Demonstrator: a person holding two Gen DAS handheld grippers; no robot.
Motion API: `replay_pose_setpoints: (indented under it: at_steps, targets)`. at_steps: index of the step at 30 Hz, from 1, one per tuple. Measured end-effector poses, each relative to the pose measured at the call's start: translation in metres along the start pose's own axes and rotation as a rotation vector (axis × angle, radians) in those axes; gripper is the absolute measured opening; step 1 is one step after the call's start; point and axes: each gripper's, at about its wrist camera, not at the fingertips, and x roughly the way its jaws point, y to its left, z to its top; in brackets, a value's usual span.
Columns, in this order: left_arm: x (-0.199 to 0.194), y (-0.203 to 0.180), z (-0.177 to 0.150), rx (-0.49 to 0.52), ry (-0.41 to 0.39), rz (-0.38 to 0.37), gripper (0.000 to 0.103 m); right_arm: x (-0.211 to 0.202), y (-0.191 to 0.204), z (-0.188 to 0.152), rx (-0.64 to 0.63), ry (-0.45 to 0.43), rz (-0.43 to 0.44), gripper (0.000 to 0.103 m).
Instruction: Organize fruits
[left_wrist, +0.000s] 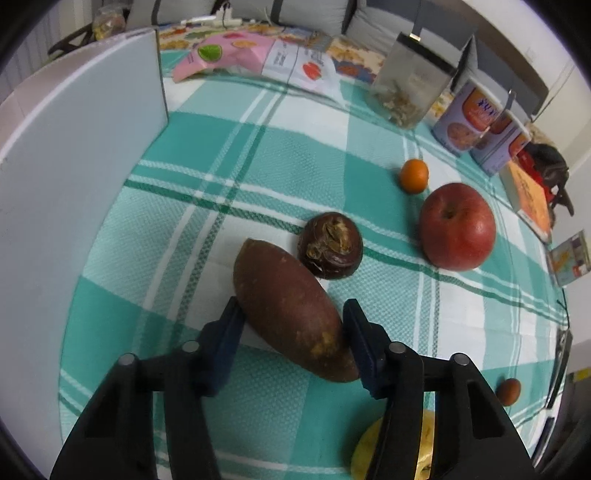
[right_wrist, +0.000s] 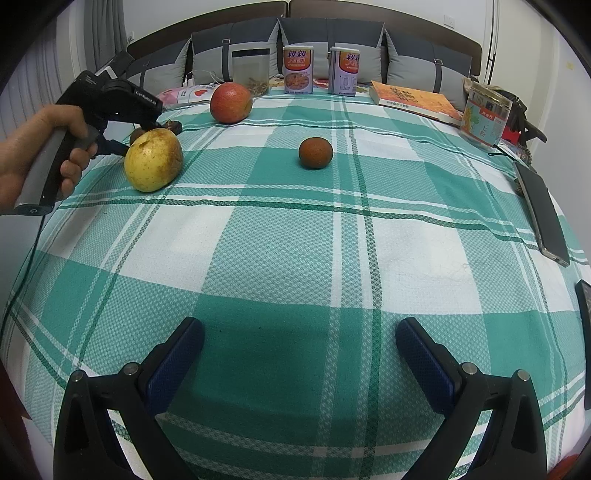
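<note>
Two cans (right_wrist: 298, 70) at twelve o'clock on the bed carry red Chinese characters, 亲亲. The orange book (right_wrist: 413, 99) and the jar (right_wrist: 484, 118) at two o'clock bear Chinese print too blurred to read.

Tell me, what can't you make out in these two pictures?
- Yellow fruit, left wrist view: mostly behind the left tool and cut by the bottom edge.
- Sweet potato: whether the tool's pads touch it.
- Dark fruit, right wrist view: mostly hidden behind the yellow fruit.
</note>
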Motion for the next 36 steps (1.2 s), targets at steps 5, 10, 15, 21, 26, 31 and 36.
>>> replay_pose_setpoints:
  at_steps: [5, 10, 15, 21, 26, 31, 36]
  targets:
    - [-0.022, 0.013, -0.019, 0.098, -0.006, -0.016, 0.053, 0.0, 0.0, 0.0, 0.0, 0.0, 0.0, 0.103]
    - [-0.056, 0.032, -0.065, 0.237, 0.082, -0.082, 0.045, 0.0, 0.0, 0.0, 0.0, 0.0, 0.0, 0.103]
    - [-0.078, 0.039, -0.117, 0.363, 0.168, -0.116, 0.044, 0.0, 0.0, 0.0, 0.0, 0.0, 0.0, 0.103]
    - [-0.081, 0.049, -0.134, 0.329, 0.139, -0.08, 0.049, 0.0, 0.0, 0.0, 0.0, 0.0, 0.0, 0.103]
    - [-0.077, 0.043, -0.14, 0.36, 0.093, -0.013, 0.072, 0.0, 0.0, 0.0, 0.0, 0.0, 0.001, 0.103]
    - [-0.078, 0.044, -0.146, 0.376, 0.084, -0.002, 0.076, 0.0, 0.0, 0.0, 0.0, 0.0, 0.001, 0.103]
    - [-0.092, 0.058, -0.148, 0.333, 0.071, -0.097, 0.076, 0.0, -0.001, 0.001, -0.003, 0.006, 0.008, 0.103]
